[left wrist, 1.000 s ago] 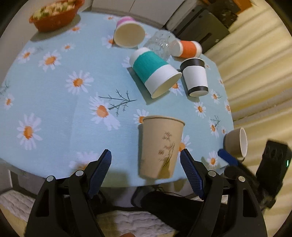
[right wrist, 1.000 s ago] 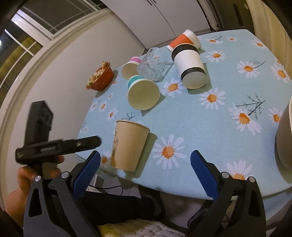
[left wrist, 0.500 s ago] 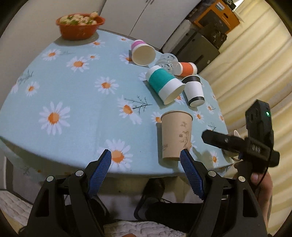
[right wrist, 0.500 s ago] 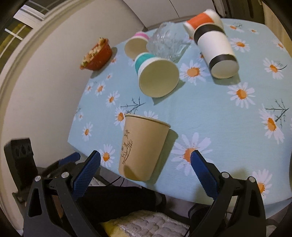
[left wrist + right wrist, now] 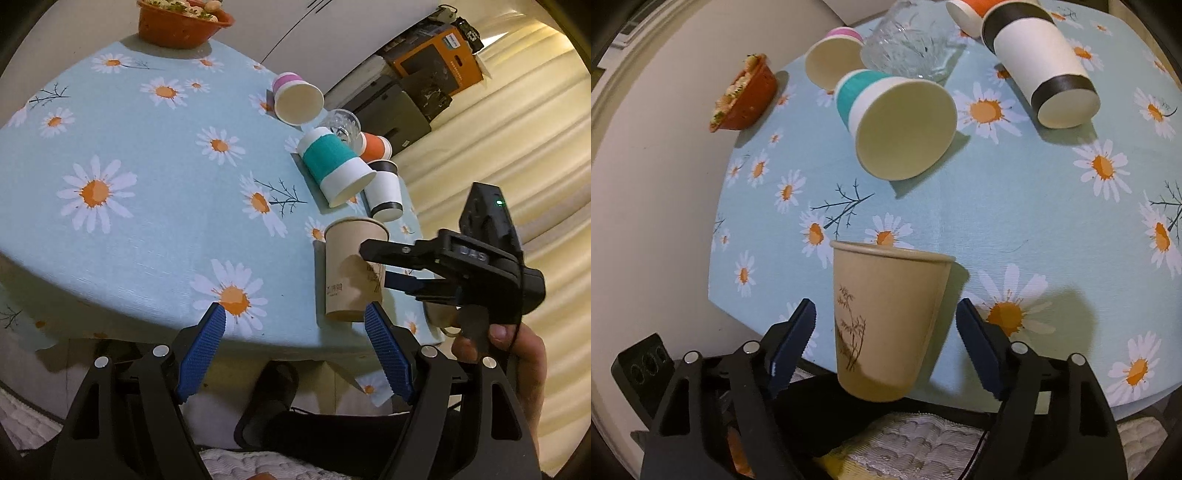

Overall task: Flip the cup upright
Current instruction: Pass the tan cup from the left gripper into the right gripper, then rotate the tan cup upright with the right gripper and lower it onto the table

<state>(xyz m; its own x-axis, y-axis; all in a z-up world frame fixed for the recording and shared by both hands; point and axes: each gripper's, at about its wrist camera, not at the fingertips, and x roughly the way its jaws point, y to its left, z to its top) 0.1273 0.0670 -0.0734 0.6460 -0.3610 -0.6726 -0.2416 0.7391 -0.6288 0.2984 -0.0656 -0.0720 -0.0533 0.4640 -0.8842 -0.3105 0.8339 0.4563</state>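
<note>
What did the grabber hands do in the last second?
The right gripper moved in around the tan cup, open, not touching. The left gripper backed away, open. The tan cup stayed upright; the teal cup and the others stayed lying down.

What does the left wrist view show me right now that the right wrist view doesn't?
Only the left wrist view shows the right gripper from outside, jaws open around the upright tan paper cup, plus the hand holding it and an orange cardboard box. Only the right wrist view shows the cup's bamboo print. Both show the lying teal-banded paper cup, the black-banded white cup and the orange bowl.
</note>
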